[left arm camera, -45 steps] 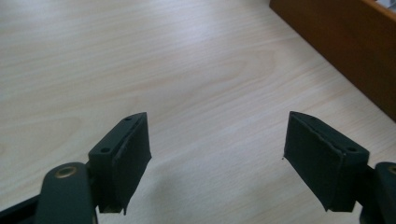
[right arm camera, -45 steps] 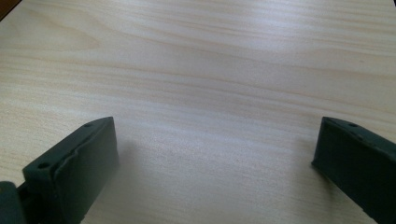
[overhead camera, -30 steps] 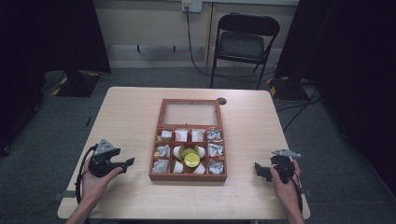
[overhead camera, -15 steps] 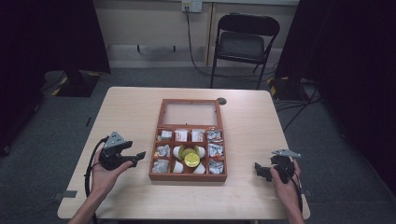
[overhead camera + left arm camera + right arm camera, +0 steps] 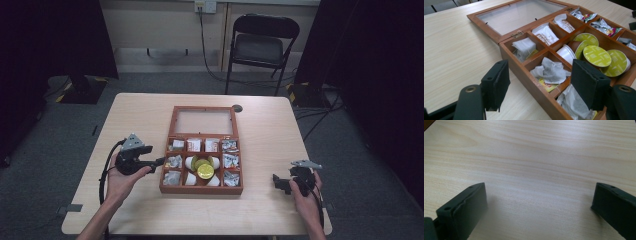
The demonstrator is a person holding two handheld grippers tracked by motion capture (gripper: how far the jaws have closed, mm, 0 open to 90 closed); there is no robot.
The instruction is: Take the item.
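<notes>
An open wooden box sits mid-table, its glass lid lying flat behind it. Its compartments hold tea bags, paper sachets and yellow-lidded capsules. My left gripper hovers at the box's left wall, pointing right at the middle row. Its jaws have just been closing and stand partly open; the pads press on nothing, and the box's near wall shows beyond the gap. My right gripper rests near the front right of the table, open over bare wood.
A black folding chair stands behind the table. A dark round grommet sits by the lid's far right corner. Foil packets fill the box's right column. Bare tabletop lies left of the box.
My left gripper moved right and up, from the table's left side to the box's left wall, and its jaws narrowed. The right gripper kept still.
</notes>
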